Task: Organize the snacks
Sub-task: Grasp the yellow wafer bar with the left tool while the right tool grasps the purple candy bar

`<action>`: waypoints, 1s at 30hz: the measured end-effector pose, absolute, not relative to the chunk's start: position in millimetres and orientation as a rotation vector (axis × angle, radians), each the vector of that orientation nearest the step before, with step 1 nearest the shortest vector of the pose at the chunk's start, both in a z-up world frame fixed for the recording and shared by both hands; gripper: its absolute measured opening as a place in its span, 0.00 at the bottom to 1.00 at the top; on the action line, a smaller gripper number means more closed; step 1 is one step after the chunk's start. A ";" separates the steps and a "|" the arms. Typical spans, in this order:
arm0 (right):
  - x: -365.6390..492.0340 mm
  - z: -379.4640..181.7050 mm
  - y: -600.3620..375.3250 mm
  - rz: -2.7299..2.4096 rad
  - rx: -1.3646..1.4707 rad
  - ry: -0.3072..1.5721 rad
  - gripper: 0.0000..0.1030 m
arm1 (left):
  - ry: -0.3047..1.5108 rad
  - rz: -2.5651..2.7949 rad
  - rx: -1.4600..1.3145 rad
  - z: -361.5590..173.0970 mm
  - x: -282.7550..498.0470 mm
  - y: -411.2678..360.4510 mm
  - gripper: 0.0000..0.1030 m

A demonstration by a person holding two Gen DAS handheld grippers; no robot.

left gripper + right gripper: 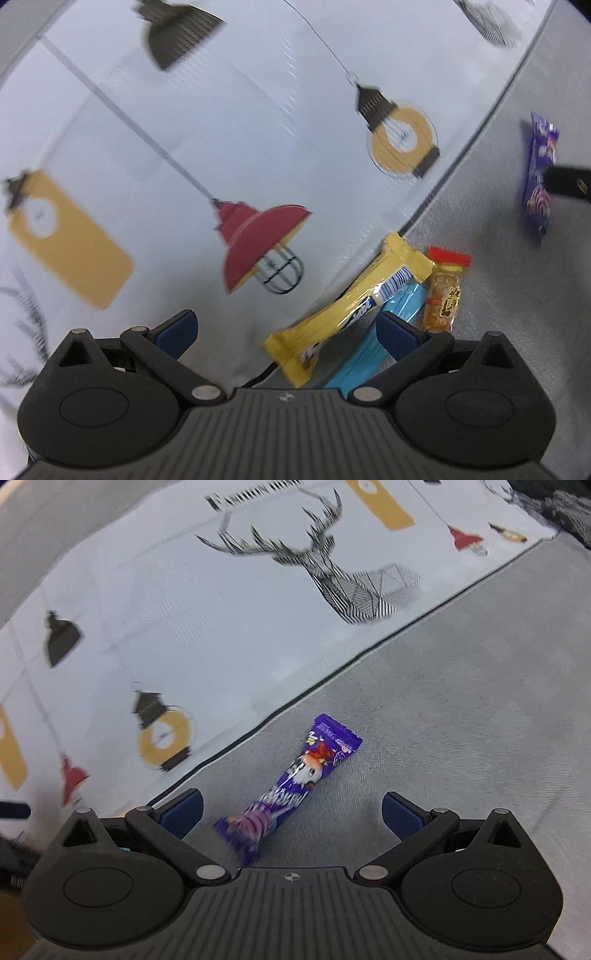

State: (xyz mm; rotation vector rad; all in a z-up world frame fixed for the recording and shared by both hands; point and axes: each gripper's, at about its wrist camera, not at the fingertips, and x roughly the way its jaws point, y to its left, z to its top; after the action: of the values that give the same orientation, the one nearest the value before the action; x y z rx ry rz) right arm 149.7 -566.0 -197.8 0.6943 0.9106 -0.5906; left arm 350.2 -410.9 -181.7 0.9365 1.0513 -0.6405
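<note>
Purple snack packet (291, 788) lying diagonally, far end pointing up-right, right hand-held gripper (291, 812) spread wide, empty

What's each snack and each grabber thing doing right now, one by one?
Left tool: open, holding nothing.
Right tool: open, holding nothing.
Yellow bar: sealed, lying across the blue packet.
Blue packet: lying partly under the yellow bar.
Orange packet: lying flat.
Purple packet: sealed, lying alone.

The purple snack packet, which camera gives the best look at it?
The right wrist view. There the purple snack packet lies whole on the grey cloth, near the middle of the frame, between the fingers of the open right claw. The left wrist view shows it only at the far right edge, small, distorted and partly covered by a dark object.
</note>
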 end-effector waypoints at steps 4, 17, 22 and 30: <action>165.0 -218.2 -565.0 -0.634 0.652 0.961 1.00 | 1.097 -0.646 0.939 -198.2 363.8 -419.5 0.99; 142.3 -201.5 -548.9 -0.616 0.525 0.913 0.25 | 1.129 -0.654 0.686 -152.0 363.9 -380.4 0.30; 113.9 -167.1 -537.9 -0.602 0.534 0.846 0.25 | 1.088 -0.675 0.564 -100.4 339.5 -361.0 0.30; 61.6 -99.4 -505.0 -0.563 0.539 0.741 0.25 | 1.027 -0.706 0.403 -37.1 249.7 -336.9 0.30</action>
State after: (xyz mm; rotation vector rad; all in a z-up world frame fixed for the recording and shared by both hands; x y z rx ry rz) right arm 61.6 -504.9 -99.4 0.5395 0.7405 -0.5633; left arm 249.7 -337.0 -37.1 0.4029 1.0267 -0.7065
